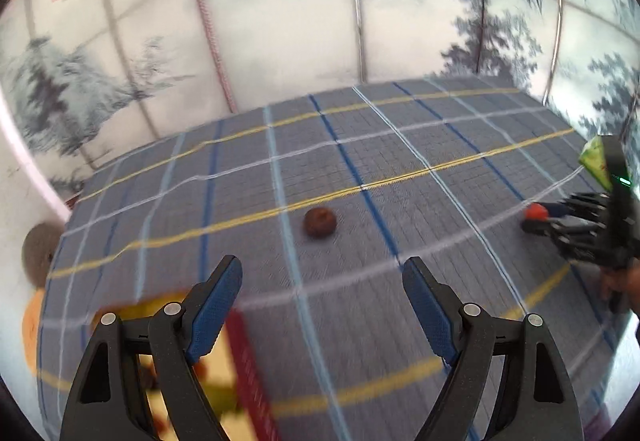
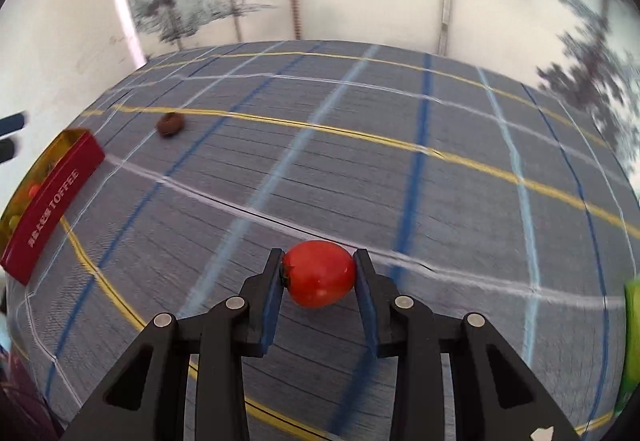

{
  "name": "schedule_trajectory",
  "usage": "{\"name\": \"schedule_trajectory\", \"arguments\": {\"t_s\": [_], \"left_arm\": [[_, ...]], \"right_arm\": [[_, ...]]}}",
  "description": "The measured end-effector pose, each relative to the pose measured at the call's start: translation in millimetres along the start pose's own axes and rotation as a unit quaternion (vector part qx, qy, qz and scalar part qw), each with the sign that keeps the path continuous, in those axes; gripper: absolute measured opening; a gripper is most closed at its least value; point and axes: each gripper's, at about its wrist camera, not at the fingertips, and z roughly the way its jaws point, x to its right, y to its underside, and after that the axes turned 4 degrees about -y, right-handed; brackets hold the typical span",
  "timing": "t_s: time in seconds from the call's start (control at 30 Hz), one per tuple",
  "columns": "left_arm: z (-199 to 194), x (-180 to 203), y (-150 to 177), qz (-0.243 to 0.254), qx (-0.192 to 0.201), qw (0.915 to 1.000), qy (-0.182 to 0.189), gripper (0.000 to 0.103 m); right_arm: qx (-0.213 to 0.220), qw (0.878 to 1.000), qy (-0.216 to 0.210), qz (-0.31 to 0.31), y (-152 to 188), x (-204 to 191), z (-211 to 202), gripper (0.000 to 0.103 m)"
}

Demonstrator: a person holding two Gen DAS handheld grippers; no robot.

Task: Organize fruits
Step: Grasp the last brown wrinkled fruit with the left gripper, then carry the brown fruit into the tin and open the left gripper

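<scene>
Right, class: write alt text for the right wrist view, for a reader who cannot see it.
The right claw is shut on a red tomato above a grey plaid tablecloth. Far left sits a red toffee tin holding small fruits, with a small brown fruit lying on the cloth beyond it.

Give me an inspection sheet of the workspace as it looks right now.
Surface: plaid tablecloth, grey with blue and yellow lines.
Job's things: red tomato; brown fruit lying loose; red toffee tin with small fruits inside.
Clutter: green object at the right edge, blurred.
Grippers: left gripper open, holding nothing; right gripper shut on the tomato.
Cables: nothing seen.
Surroundings: tree-print backdrop.
</scene>
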Motion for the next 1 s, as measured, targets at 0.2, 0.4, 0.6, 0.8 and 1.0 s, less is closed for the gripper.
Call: {"name": "schedule_trajectory", "arguments": {"t_s": [0.2,0.4,0.6,0.8,1.0], "left_arm": [[80.6,0.9,-32.8,-0.002,-0.059,0.9983,0.0,0.08],[131.4,7.1,-38.5,0.012,-0.11,0.9938,-0.013,0.056],[143.1,8.1,-27.8,-0.03,-0.137,0.9902,-0.003,0.036],[78.2,25.5,-9.5,-0.054,-0.101,0.9933,0.013,0.036],[-5.0,41.3,17.2,-0.052,-0.048,0.9975,-0.003,0.036]], "right_arm": [[0.012,1.0,-0.021,0.018,5.8,11.7,-4.7,0.032],[0.006,0.999,-0.043,0.023,7.0,15.0,-3.5,0.032],[0.001,0.998,-0.051,0.033,7.0,17.1,-1.6,0.033],[0.0,0.998,-0.049,0.035,7.2,18.5,-1.0,0.033],[-0.002,0.999,-0.04,0.032,6.5,16.2,-0.1,0.032]]}}
